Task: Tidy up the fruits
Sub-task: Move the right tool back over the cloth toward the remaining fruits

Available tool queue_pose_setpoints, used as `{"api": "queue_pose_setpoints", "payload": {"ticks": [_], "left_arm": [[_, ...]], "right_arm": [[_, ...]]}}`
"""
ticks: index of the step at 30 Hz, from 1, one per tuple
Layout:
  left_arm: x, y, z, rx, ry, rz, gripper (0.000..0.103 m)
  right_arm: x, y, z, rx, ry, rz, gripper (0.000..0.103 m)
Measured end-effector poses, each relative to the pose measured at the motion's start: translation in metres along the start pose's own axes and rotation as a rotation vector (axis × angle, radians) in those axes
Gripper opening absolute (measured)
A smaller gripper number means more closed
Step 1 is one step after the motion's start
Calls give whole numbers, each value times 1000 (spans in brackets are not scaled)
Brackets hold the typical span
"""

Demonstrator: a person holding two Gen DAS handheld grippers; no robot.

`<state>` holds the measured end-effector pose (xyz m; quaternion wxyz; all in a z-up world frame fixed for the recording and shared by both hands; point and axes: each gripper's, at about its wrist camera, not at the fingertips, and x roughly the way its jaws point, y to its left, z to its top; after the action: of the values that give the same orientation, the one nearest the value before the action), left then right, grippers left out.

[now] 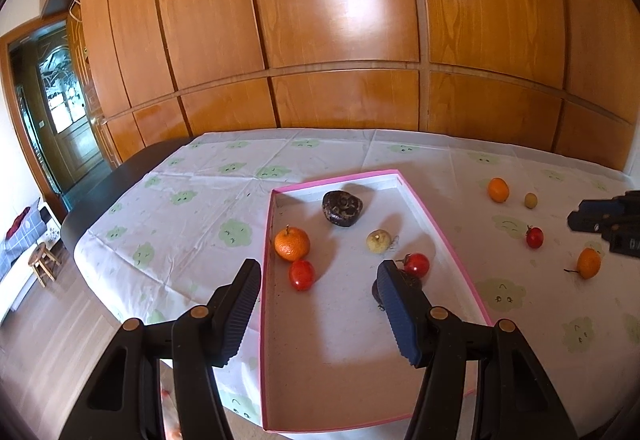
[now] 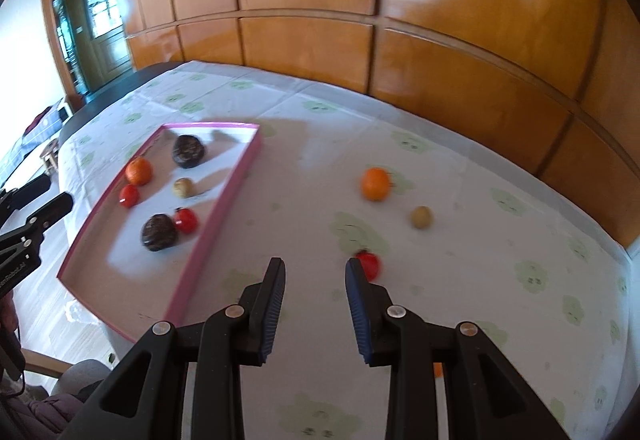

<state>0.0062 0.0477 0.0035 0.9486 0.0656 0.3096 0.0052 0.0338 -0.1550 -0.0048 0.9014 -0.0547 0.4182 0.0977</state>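
A pink-rimmed tray [image 1: 340, 340] holds a dark brown fruit [image 1: 342, 208], an orange [image 1: 292, 244], two tomatoes [image 1: 302, 274] and a pale fruit [image 1: 378, 241]. A second dark fruit [image 2: 159, 232] lies half hidden behind my left finger. My left gripper [image 1: 319, 266] hovers open and empty over the tray. Loose on the cloth lie an orange [image 2: 375, 183], a small pale fruit [image 2: 421, 216], a tomato [image 2: 370, 264] and another orange [image 1: 589, 263]. My right gripper [image 2: 315, 264] hangs over the cloth, narrowly open and empty, the tomato just right of its right fingertip.
The table [image 1: 120, 167] wears a white cloth with green prints; its dark edge shows at the left. A panelled wooden wall [image 1: 340, 39] stands close behind it. A small stool [image 1: 43, 264] sits on the floor at the left. The tray's pink rim [image 2: 236, 183] lies left of my right gripper.
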Motion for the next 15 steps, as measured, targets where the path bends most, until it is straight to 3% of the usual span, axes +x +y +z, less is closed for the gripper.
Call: {"api": "queue_pose_setpoints", "payload": {"ticks": [15], "left_arm": [[-4,-17,4,55,-19,-8,61]], "right_arm": [[-10,-77,-13,113,6,-118,31]]}}
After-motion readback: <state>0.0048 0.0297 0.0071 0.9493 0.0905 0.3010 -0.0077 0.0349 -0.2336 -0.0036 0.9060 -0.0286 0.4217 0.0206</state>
